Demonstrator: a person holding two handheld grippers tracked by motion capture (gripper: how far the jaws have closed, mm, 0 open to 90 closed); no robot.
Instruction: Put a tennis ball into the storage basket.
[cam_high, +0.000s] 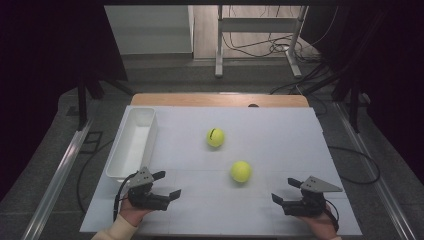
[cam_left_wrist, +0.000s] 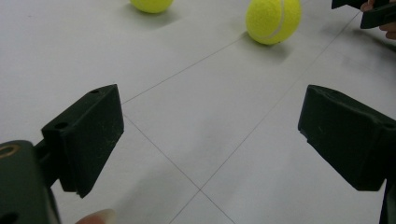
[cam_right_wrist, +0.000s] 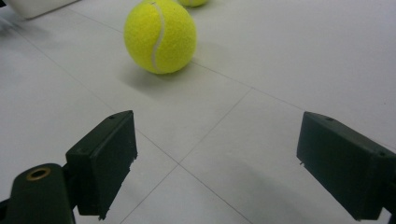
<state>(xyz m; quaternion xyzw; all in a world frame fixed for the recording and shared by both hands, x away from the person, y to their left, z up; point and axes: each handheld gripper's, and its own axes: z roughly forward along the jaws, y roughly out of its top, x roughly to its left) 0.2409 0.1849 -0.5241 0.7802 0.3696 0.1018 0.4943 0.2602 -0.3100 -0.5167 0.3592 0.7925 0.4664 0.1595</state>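
Two yellow tennis balls lie on the white table: the far ball (cam_high: 215, 137) near the middle and the near ball (cam_high: 241, 171) a little closer and to the right. My left gripper (cam_high: 167, 184) rests at the front left, open and empty, aimed toward the balls; its view shows the near ball (cam_left_wrist: 273, 19) ahead right and the far ball (cam_left_wrist: 151, 4) at the top edge. At the front right my right gripper (cam_high: 286, 190) stands open and empty, with the near ball (cam_right_wrist: 160, 36) ahead of its left jaw.
A white rectangular bin (cam_high: 133, 142) stands along the table's left side, just beyond the left gripper. The white table surface (cam_high: 280, 135) ends in a wooden strip at the back. Cables and a metal frame lie on the floor beyond.
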